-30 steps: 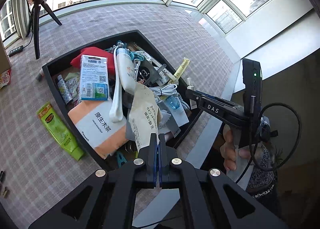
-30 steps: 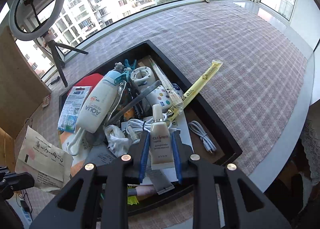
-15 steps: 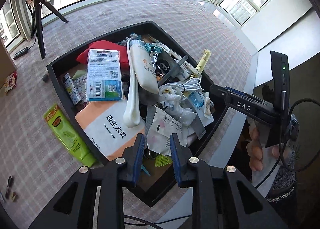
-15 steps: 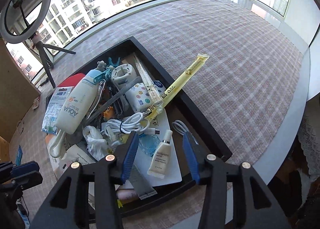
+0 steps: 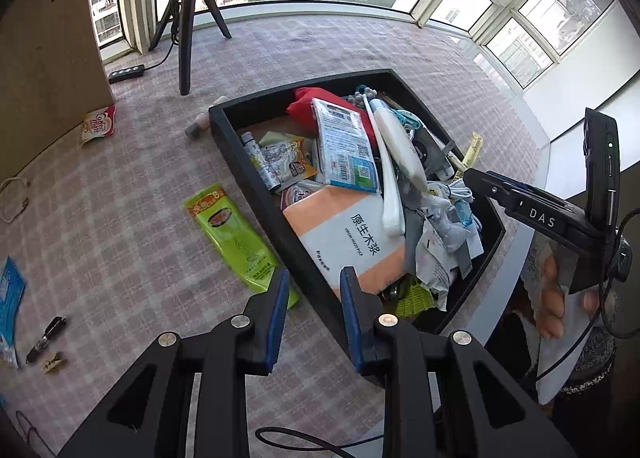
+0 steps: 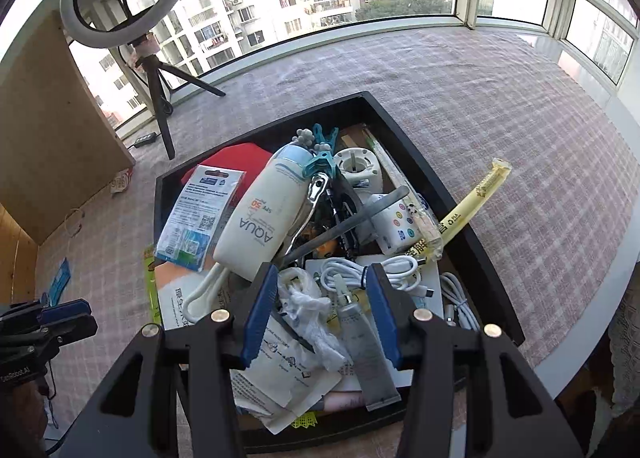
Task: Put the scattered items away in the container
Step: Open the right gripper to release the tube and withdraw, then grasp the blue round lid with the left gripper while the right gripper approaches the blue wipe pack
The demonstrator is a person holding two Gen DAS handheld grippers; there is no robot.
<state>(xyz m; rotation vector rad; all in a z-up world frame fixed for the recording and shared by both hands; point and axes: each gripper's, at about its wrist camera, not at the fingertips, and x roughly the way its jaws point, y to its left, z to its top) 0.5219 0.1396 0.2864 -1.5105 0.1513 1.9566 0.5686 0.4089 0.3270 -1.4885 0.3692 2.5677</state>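
The green sachet [image 5: 240, 238] lies flat on the checked cloth [image 5: 120, 218] just beside the black tray's [image 5: 256, 178] left wall — judged the next pick; the left gripper [image 5: 312, 294] is spread and empty, straddling that wall near the sachet's nearer end; better to slide left, come down low and nip one edge, since a flat packet gives little to grab; the right gripper [image 6: 320, 306] hangs spread and empty over the heaped tray, above a grey tube [image 6: 368, 354].
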